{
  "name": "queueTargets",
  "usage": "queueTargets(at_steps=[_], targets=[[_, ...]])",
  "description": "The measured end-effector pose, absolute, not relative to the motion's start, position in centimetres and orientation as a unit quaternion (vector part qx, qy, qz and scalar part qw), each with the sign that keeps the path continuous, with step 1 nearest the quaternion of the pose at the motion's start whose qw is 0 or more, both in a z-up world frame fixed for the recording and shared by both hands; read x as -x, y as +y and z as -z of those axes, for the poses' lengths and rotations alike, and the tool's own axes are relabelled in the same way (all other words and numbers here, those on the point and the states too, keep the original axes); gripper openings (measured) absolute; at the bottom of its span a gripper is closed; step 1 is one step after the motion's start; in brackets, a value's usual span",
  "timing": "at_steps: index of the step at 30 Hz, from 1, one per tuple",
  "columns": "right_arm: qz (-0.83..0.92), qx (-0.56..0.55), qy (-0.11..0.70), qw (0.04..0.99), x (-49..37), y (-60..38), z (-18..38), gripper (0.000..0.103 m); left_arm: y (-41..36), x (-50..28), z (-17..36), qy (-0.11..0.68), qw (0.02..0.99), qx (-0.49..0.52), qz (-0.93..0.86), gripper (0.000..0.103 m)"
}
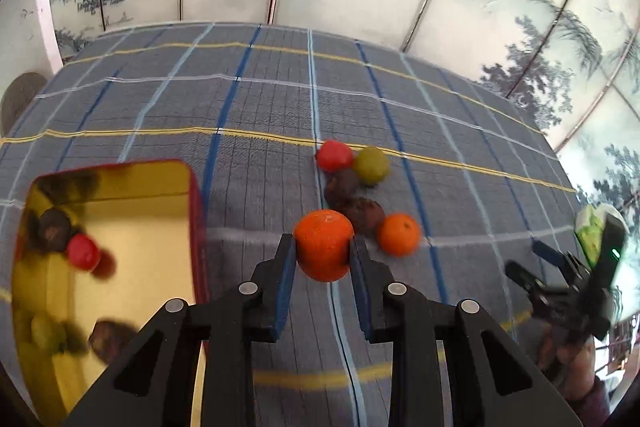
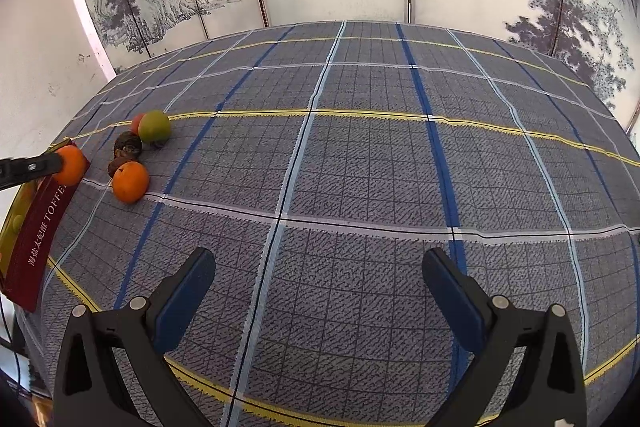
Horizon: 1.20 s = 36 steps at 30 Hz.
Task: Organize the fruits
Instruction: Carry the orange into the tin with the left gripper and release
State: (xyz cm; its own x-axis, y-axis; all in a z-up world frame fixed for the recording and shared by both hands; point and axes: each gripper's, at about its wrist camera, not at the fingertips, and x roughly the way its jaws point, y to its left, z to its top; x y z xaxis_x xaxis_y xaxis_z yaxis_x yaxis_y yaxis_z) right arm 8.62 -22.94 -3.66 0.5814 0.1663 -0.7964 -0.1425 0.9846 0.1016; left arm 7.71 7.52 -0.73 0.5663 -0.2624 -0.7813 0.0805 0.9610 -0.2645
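Tin [image 1: 120, 211] left of fruit pile [image 1: 360, 187]

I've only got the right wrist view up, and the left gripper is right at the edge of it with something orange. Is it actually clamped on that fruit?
Observer: Yes. In the left wrist view the left gripper is shut on the orange, a pad pressed on each side.
Operator: Anything already in the tin? I only see its red side.
Observer: Yes. The tin holds a red fruit beside a dark brown fruit, with more fruit lower down, too blurred to name.
Operator: Is my own gripper empty?
Observer: The right gripper is open over bare tablecloth, with nothing between its fingers.
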Motion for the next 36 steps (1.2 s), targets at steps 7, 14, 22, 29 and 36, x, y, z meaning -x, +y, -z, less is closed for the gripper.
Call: queueTargets(at_steps=[7, 14, 22, 29, 36], targets=[[-0.078, 0.001, 0.463, 0.883, -9.0, -22.4, 4.1, 0.103, 8.5, -3.5, -0.6, 0.446, 0.885, 0.107, 0.083, 0.028], [-0.059, 0.043, 0.478, 0.875, -9.2, -21.2, 4.7, 0.103, 9.7, -1.4, -1.3, 0.43, 0.896, 0.094, 0.053, 0.028], [-0.051, 0.037, 0.48, 0.875, -9.1, -21.4, 4.7, 0.103, 10.7, 0.4, -2.4, 0.402, 0.914, 0.055, 0.021, 0.028], [-0.049, 0.037, 0.48, 0.875, -9.1, -21.5, 4.7, 0.103, 12.3, 0.9, -2.3, 0.396, 0.917, 0.053, 0.007, 0.028], [-0.048, 0.037, 0.48, 0.875, -9.0, -21.5, 4.7, 0.103, 13.5, 1.5, -1.6, 0.395, 0.917, 0.042, -0.016, 0.028]])
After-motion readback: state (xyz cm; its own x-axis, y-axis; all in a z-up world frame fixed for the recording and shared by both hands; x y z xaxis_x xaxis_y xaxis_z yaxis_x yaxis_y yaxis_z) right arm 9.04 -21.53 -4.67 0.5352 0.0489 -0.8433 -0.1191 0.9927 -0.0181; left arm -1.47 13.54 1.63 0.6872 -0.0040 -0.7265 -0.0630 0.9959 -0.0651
